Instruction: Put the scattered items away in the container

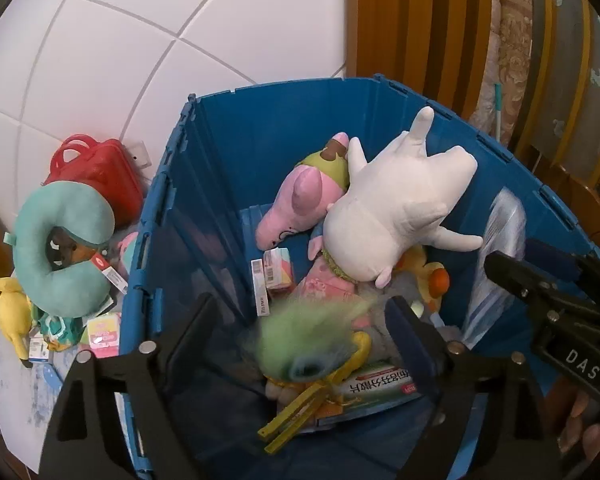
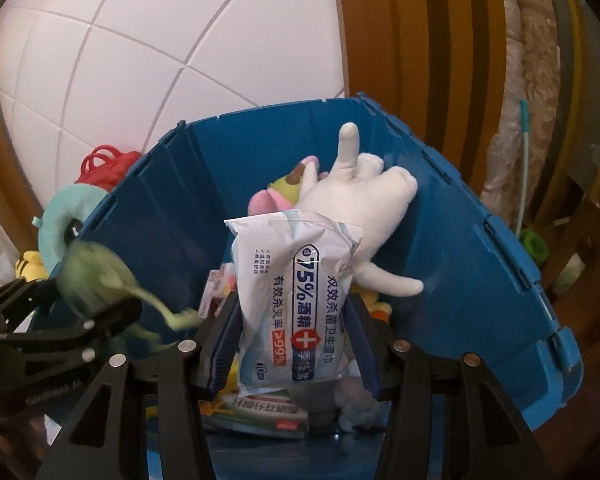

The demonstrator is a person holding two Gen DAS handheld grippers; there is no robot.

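The blue bin [image 1: 284,84] holds a white plush [image 1: 400,208], a pink plush [image 1: 296,208], a yellow duck [image 1: 428,280] and small boxes [image 1: 276,272]. My left gripper [image 1: 300,320] is open over the bin. A blurred green fuzzy toy [image 1: 312,340] lies between its fingers, touching neither. My right gripper [image 2: 292,300] is shut on a white wipes pack [image 2: 296,280], held upright above the bin's contents. The right wrist view shows the left gripper [image 2: 76,308] at the left, with the green toy [image 2: 96,276] beside it.
Left of the bin on the floor lie a teal neck pillow [image 1: 60,240], a red case [image 1: 100,168], a yellow plush [image 1: 8,312] and several small packets [image 1: 104,336]. White floor tiles [image 1: 140,40] stretch beyond. Wooden furniture [image 1: 420,20] stands behind the bin.
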